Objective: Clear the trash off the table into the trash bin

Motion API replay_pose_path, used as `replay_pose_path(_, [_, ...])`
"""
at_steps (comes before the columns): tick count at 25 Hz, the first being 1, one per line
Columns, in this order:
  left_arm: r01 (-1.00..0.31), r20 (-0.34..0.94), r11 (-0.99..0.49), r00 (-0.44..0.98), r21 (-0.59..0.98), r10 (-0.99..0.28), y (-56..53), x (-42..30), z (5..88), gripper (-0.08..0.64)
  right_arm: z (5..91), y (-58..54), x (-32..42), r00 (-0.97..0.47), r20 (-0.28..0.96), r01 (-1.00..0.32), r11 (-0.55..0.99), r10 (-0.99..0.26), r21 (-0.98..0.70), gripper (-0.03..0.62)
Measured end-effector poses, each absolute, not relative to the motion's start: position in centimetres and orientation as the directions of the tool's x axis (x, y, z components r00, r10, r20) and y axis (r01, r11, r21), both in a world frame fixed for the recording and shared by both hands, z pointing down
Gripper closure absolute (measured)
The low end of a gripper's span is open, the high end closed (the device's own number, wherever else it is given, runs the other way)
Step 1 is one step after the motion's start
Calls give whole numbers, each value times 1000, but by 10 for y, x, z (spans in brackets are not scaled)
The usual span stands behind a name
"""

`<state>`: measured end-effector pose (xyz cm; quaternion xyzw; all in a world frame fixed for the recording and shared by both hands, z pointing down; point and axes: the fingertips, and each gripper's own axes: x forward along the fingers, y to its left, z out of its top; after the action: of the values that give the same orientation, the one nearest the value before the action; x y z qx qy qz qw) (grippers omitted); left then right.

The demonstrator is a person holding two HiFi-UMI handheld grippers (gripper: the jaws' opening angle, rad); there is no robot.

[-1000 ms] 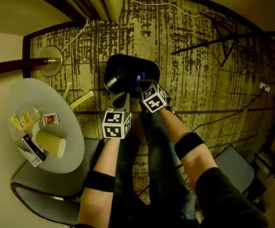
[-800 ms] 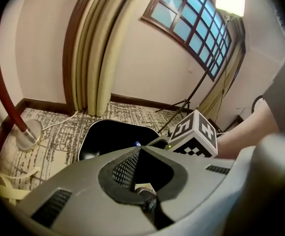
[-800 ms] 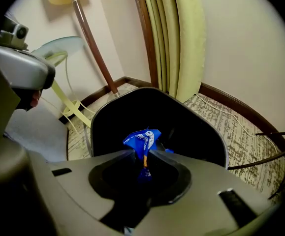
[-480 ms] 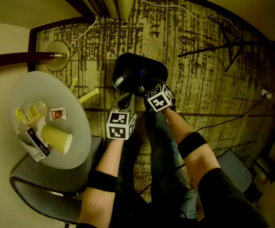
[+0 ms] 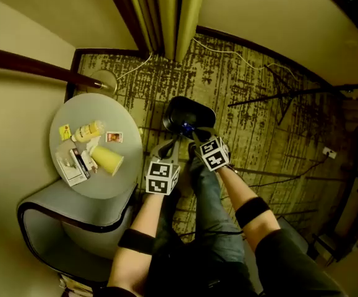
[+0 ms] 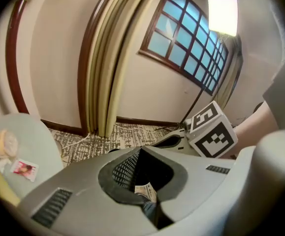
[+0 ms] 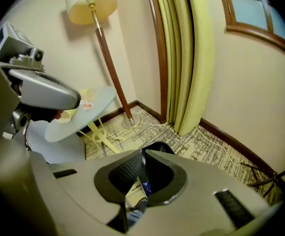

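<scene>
Head view, left to right. Still lying on the round grey table (image 5: 124,173) at the far left, same as a second ago: a yellow paper cup (image 5: 107,159) on its side, a small yellow bottle (image 5: 87,130), a little card with a red picture (image 5: 113,137) and a black-and-white box (image 5: 72,167). None of it moved yet, so lots of trash left to clear.

Next, the left tongs (image 5: 168,147) and the right tongs (image 5: 195,138), both lifted up and away from the black trash bin (image 5: 188,111) on the carpet, after sitting low over it a second ago. Looks like a drop just done, with a small blue bit (image 5: 185,127) inside the bin.

Left tongs: shut tight, holding nothing, touching nothing. Right tongs: just popped wide and snapped back, now almost shut, with nothing seen pinched.
</scene>
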<state>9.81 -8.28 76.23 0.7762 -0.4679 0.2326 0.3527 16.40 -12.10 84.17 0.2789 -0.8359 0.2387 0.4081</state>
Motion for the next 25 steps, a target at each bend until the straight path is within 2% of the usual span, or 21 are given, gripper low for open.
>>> replay_pose_path(2, [-903, 662, -287, 429, 318, -615, -85, 82, 712, 560, 785, -125, 145, -543, 788, -630, 761, -291, -154, 592])
replay_pose_path(5, [-924, 618, -230, 376, 305, -690, -78, 50, 645, 560, 710, -121, 108, -609, 739, -569, 808, -290, -152, 592])
replay_pose_path(11, [-969, 576, -95, 213, 229, -789, -41, -21, 559, 560, 598, -94, 31, -731, 649, -376, 918, -210, -127, 592])
replay_pose_path(19, [-977, 563, 137, -20, 166, -826, 47, -101, 499, 560, 520, -26, -44, -810, 585, -124, 988, -46, -94, 592])
replay_pose_path(25, [-948, 556, 287, -164, 141, -815, 107, -146, 489, 560, 498, 16, -79, -821, 568, -6, 996, 49, -94, 592])
